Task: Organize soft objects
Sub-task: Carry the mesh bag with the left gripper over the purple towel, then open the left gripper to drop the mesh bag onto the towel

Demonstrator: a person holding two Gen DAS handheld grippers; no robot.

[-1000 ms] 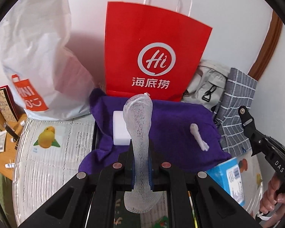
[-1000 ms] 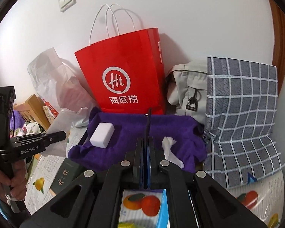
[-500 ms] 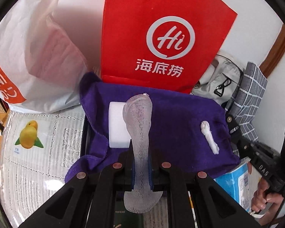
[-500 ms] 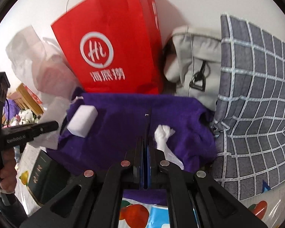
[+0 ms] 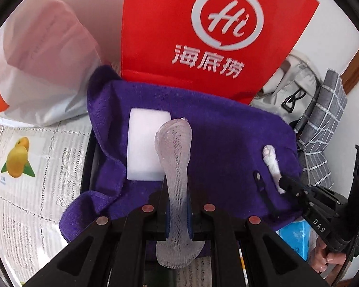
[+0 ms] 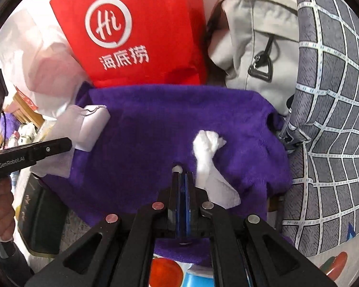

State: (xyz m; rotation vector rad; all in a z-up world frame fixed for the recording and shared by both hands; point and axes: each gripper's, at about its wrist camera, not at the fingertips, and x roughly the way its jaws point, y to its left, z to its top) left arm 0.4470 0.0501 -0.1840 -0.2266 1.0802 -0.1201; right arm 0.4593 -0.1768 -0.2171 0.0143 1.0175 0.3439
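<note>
Foam netting, a white mesh sleeve, is pinched at its narrow middle between the closed jaws of the left gripper, its wider ends flaring above and below them. It hangs over a purple towel draped across a dark tray or box whose black edge shows at the towel's left side. On the towel lies a white foam block, just behind and left of the netting, and a twisted white tissue lies toward the right. The right gripper is clenched with nothing between its fingers, its tips low over the towel just left of the tissue; whether they touch the cloth cannot be told. Behind the towel stands a red paper bag with a white "Hi" logo, its contents not visible. A white plastic bag slumps to its left, and a beige bag and a grey checked bag lean to its right. Underneath is a pale sheet printed with fruit.
</note>
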